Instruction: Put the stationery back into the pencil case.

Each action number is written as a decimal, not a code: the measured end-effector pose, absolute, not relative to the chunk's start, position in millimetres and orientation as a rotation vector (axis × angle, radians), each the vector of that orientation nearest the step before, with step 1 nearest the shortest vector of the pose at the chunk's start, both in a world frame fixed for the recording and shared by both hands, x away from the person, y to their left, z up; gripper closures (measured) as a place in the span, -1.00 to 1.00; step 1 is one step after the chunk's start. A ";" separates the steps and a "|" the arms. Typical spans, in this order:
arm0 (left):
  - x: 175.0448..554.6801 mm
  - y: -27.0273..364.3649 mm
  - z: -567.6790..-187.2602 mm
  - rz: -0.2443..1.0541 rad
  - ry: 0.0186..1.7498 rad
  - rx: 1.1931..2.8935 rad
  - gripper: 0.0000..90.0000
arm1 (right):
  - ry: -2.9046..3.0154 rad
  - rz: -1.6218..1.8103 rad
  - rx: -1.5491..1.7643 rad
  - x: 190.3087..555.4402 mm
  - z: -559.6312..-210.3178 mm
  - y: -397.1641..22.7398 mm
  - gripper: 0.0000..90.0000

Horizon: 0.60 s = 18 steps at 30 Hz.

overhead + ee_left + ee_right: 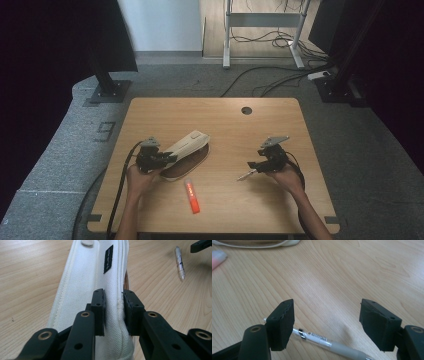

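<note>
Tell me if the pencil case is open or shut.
Open: the left gripper lifts the pencil case flap, and the dark inside shows below it.

1. A wooden bench (165, 115) stands on grey carpet, with a round hole (246, 110) near its far edge.
2. The left claw (167, 159) grips the flap of a cream pencil case (187, 144), lifted off its brown base.
3. An orange marker (192, 196) lies on the bench in front of the case.
4. The right claw (256, 165) hovers with its jaws apart above a white pen (247, 174).
</note>
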<state>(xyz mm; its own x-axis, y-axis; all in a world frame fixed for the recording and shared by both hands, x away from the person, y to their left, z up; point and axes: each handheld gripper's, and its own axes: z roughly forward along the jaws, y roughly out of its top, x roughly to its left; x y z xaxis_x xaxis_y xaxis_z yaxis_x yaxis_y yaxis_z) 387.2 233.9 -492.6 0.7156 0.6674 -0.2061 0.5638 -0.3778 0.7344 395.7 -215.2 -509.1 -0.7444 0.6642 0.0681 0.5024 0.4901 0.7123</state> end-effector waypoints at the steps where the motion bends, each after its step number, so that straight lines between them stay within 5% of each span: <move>1: 387.2 233.9 -492.6 0.157 0.935 2.078 0.62 | 2.517 1.095 1.011 395.3 -510.4 -216.4 -0.38; 18: 387.1 233.2 -493.1 0.156 0.933 2.081 0.61 | 2.538 1.069 1.055 392.4 -530.8 -227.9 -0.36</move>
<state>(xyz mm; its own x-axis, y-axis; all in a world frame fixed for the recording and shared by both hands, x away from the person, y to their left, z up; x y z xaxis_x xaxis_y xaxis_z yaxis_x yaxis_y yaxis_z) 387.1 233.2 -493.1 0.7166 0.6666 -0.2053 0.5636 -0.3799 0.7335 392.4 -227.9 -530.8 -0.7279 0.6794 0.0926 0.5409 0.4859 0.6865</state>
